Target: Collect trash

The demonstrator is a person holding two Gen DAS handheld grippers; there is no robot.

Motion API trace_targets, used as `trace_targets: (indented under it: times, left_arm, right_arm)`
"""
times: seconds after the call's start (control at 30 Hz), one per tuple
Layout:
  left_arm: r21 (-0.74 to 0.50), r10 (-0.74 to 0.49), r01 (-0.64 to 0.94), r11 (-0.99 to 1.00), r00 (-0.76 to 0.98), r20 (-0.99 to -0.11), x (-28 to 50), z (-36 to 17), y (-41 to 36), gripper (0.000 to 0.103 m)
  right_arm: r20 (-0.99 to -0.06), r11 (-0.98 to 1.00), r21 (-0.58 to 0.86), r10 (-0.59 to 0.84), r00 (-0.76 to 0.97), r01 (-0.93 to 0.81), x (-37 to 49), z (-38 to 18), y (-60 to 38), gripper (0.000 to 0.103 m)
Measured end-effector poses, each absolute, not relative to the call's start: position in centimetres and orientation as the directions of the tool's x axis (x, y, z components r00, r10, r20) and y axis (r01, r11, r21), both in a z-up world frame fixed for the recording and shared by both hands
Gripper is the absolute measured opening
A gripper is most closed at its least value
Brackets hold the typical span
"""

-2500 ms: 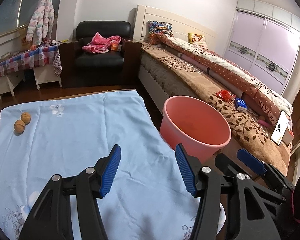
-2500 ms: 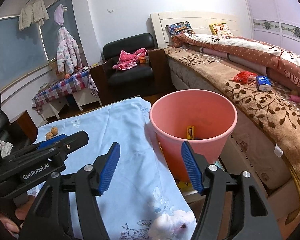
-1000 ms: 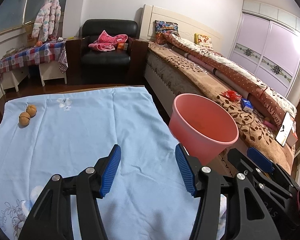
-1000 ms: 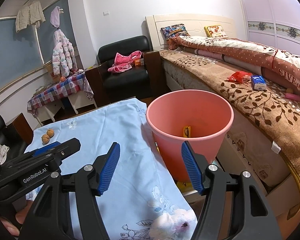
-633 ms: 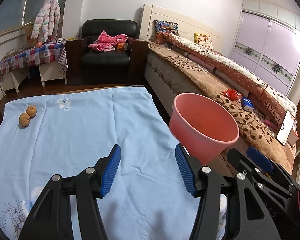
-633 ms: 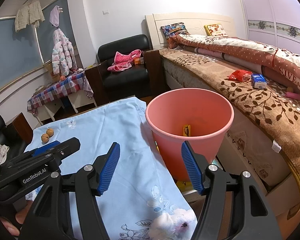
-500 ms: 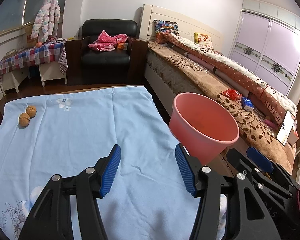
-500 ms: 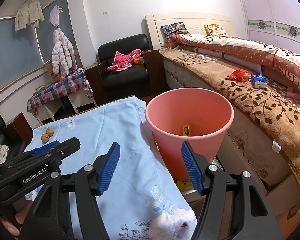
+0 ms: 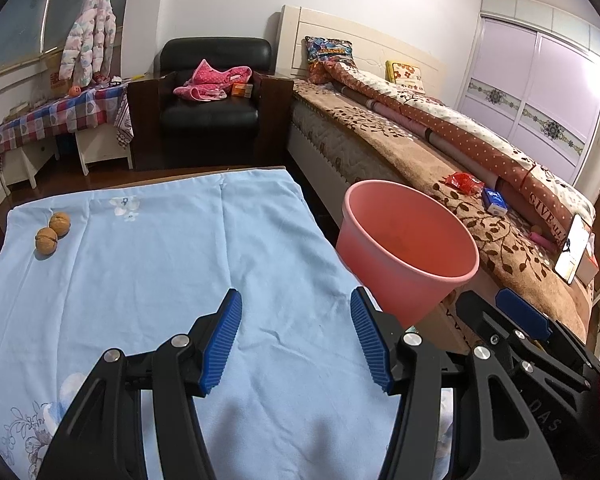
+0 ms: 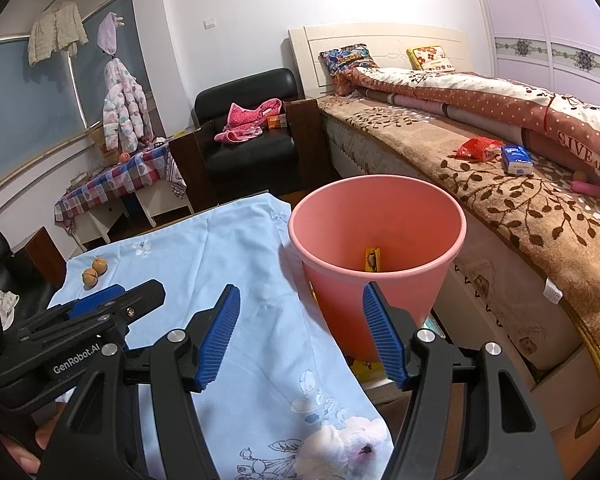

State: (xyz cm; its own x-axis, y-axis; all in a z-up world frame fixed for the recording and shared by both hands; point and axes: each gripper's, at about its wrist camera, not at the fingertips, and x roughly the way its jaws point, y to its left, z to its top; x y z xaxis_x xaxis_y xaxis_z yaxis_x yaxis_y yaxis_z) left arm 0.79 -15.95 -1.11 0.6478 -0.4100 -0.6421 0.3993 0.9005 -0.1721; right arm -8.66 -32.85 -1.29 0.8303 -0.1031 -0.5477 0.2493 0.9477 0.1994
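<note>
L gripper (image 9: 296, 338): tilted down over blue cloth (image 9: 148, 264), jaws wide, nothing betw. ribbed blue pads (image 9: 222, 340).
R gripper (image 10: 300, 334): tilted down at bin, jaws wide, empty.
Bin (image 10: 380, 240): pink plastic, round, tapered, upright, mouth up; just off cloth's R edge, beside bed (image 10: 520, 208).
Wrapper (image 10: 372, 259): yellow, slim, at bin bottom, long axis pointing away from cam.
Walnuts (image 9: 53, 229): 2, round, wrinkled, touching, far L corner of cloth.
Cloth: soft, creased, floral print.

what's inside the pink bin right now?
One small yellow wrapper lies at the bottom of the pink bin. The near wall hides the nearest strip of the floor, so anything lying there can't be seen.
</note>
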Motion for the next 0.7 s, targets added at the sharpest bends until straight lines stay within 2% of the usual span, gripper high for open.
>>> trace_targets:
  times: [0.7]
  left_arm:
    - [-0.164, -0.411, 0.411, 0.897, 0.636, -0.653, 0.27, -1.46, -16.06, 0.056]
  right_arm:
    - [-0.551, 0.943, 0.211, -0.104, 0.828, 0.259, -9.32, -1.67, -32.99, 0.064]
